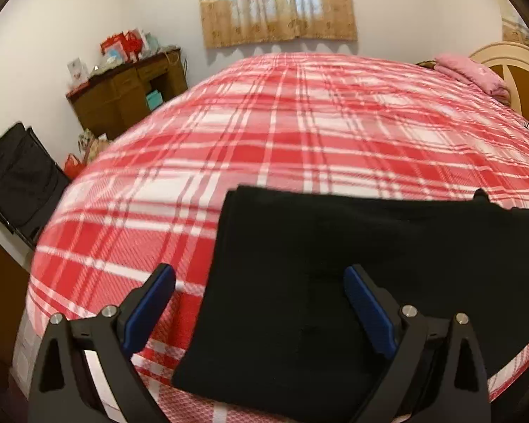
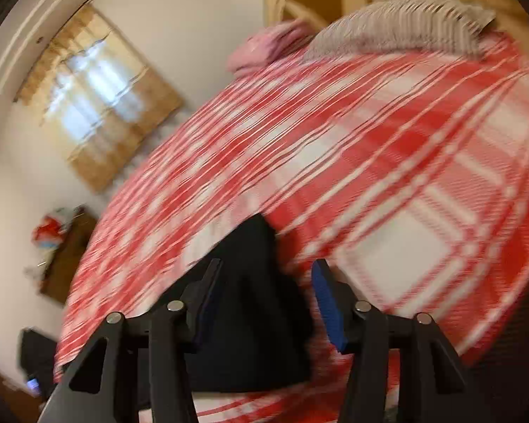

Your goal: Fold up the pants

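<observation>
Black gripper arms with blue pads fill the near edge of both wrist views. On the left gripper (image 1: 259,278) the jaws are seen standing wide apart, nothing clamped; its left finger is over bare bedspread and its right finger over dark cloth. The right gripper (image 2: 266,275) is also seen with its jaws apart, a gap showing on either side of the cloth edge that lies between them; no pad can be seen pressing, though this view is blurred.

The black pants (image 1: 352,275) are laid on the near part of the red-and-white plaid bedspread (image 1: 282,123), already doubled into a compact oblong with a straight left edge and squared far corners. In the right wrist view the same pants (image 2: 261,317) are shown as a narrow dark shape running from near to far.

By judgement, the folding is well along: a late fold or a final tidying is in hand. The next move would call for both grippers to be brought down on one end of the bundle, closed on all layers together, and carried over evenly so that no layer slips.

As for containers, a wooden desk (image 1: 130,98) at the far left is seen piled with cards and boxes, and a black bag (image 1: 21,183) stands by the left wall; its contents cannot be made out.
</observation>
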{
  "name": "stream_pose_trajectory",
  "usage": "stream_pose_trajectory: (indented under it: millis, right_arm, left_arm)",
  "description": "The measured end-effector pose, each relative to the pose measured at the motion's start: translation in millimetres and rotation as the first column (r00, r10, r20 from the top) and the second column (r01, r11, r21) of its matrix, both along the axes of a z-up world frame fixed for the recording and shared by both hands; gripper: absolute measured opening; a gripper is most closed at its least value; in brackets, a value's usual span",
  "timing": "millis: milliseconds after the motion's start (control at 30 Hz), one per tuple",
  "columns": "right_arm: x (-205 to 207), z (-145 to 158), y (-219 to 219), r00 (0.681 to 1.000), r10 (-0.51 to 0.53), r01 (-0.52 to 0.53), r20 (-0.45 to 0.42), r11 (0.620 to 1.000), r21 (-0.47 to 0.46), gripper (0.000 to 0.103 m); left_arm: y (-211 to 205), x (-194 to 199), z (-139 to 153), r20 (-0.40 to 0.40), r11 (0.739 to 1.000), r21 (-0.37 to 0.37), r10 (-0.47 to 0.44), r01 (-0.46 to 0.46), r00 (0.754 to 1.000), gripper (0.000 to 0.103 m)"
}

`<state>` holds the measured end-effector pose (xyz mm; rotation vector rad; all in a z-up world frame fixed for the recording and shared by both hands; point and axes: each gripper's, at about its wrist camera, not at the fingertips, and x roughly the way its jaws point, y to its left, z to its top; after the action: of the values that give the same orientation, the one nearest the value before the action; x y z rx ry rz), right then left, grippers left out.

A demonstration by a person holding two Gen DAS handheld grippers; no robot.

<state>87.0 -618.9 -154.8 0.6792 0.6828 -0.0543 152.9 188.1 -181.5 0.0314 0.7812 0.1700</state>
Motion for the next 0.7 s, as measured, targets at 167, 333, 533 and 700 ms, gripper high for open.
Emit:
stream_pose_trajectory:
  millis: [167,333,533,700]
  right_arm:
    - [6.0,-4.9,-8.2,0.999,0.030,-0.030,0.013,1.000,-0.003,0.040]
    - [2.2,-11.6,-18.2,0.998,0.028,-0.029,0.050,0.999,0.030,0.024]
    - [-3.7,-6.2,-20.8,0.992,0.029,-0.046,0.125,0.990,0.135,0.013]
    - [-6.5,11.9,-4.0,0.986,0.032,-0.050,0.162,0.992,0.114,0.012]
  left_arm:
    - [5.8,-2.2,-4.0,0.018,0.999,-0.032,0.013,-0.012,1.000,0.102]
    - [10.3,-5.2,-2.9,0.025,0.999,-0.035,0.032,-0.031,0.999,0.102]
    - [12.2,-6.0,-5.0,0.033,0.999,-0.035,0.035,-0.034,0.999,0.103]
    - [12.6,-7.0,-6.4,0.046,0.999,-0.037,0.035,-0.034,0.998,0.103]
